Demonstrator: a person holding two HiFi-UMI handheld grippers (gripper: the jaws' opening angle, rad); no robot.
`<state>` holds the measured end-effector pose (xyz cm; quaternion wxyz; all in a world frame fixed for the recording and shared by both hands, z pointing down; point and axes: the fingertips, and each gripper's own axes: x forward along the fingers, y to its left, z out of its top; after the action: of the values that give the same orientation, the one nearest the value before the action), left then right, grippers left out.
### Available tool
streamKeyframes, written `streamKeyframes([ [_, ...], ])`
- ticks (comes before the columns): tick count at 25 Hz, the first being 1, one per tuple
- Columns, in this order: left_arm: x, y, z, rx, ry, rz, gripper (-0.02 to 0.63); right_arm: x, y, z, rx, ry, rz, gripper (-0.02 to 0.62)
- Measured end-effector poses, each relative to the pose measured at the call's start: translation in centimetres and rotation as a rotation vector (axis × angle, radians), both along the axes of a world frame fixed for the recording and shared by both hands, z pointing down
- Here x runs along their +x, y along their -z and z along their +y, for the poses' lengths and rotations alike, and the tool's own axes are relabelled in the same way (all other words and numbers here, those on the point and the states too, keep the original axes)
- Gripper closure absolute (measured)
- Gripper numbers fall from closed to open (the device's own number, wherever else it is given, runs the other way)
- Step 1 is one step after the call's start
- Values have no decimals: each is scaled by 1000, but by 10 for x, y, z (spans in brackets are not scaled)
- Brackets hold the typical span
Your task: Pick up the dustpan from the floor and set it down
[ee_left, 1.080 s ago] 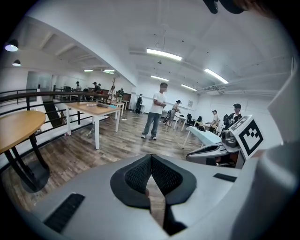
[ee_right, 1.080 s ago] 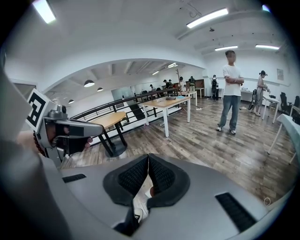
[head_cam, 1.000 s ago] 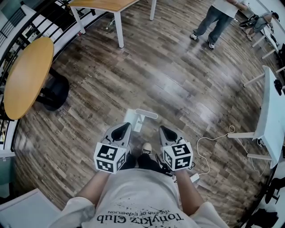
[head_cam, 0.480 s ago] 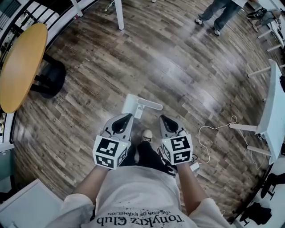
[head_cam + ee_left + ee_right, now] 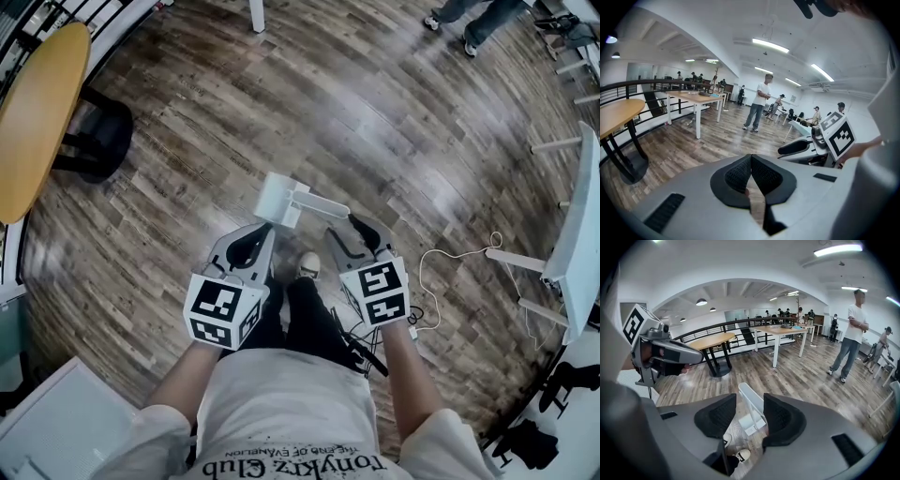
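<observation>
Dustpan [image 5: 279, 197], white, sits on the wood floor [image 5: 187, 141] at mid-frame in the head view, just past both grippers. Right gripper [image 5: 356, 228]: jaws opening, with the dustpan handle between them, untouched. Left gripper [image 5: 265, 230]: jaws pressed together, empty. A round table [image 5: 37, 112] stands farther off, upper left.

1 round wooden table [image 5: 37, 103] (black base) at left; 1 white cable [image 5: 457, 252] on floor [image 5: 375, 122], right.
</observation>
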<state>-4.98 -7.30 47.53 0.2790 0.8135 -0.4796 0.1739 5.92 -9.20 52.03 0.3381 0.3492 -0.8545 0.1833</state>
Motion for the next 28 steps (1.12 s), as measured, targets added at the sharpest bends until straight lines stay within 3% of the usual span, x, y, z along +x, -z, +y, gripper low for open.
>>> streamKeyframes([
  [10, -8, -23, 3, -43, 35, 9, 583, -10, -39, -19, -2, 167, 104, 350],
  [19, -21, -40, -1, -71, 68, 8, 583, -28, -75, -26, -17, 312, 201, 348],
  [28, -25, -50, -6, -93, 78, 8, 583, -33, -102, -36, -32, 364, 245, 348],
])
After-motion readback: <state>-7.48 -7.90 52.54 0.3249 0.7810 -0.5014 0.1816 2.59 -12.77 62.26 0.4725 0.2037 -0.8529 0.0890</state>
